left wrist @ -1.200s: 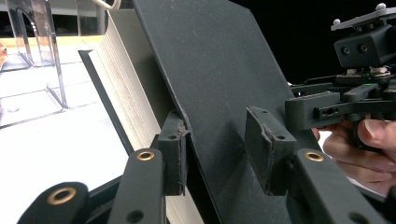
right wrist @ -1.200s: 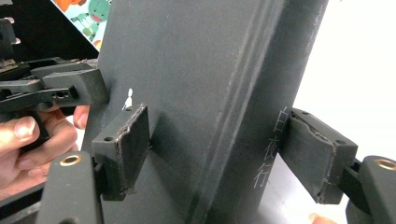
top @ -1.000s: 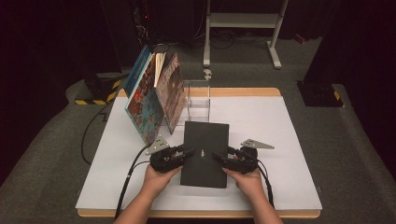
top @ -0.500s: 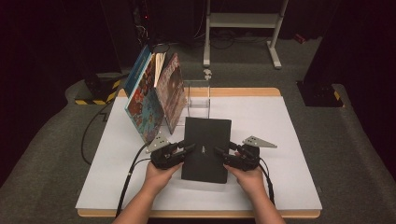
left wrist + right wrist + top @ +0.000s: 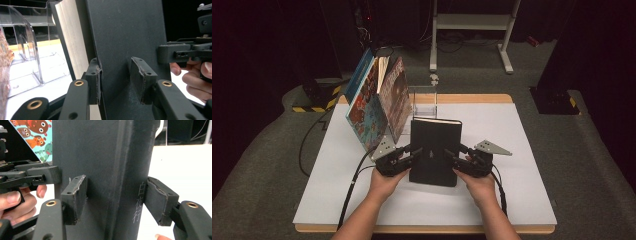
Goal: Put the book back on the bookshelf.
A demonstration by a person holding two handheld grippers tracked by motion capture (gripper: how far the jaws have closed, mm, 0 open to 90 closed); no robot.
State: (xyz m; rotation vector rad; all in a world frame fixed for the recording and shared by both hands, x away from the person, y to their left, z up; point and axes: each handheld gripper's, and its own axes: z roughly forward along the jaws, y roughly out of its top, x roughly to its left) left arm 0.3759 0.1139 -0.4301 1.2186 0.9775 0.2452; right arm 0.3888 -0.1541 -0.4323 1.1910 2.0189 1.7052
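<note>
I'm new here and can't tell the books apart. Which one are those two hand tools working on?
On the white table, a clear rack at the far edge has colourful picture books leaning beside it. Just in front stands the black book, between the left gripper and right gripper. It alone is plain black.

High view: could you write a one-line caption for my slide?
Left gripper and right gripper grasp a black book beside leaning picture books.

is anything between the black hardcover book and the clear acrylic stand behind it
Nothing visible: the black hardcover book, gripped at its sides by both grippers, sits just before the clear acrylic stand, only bare white tabletop between.
</note>
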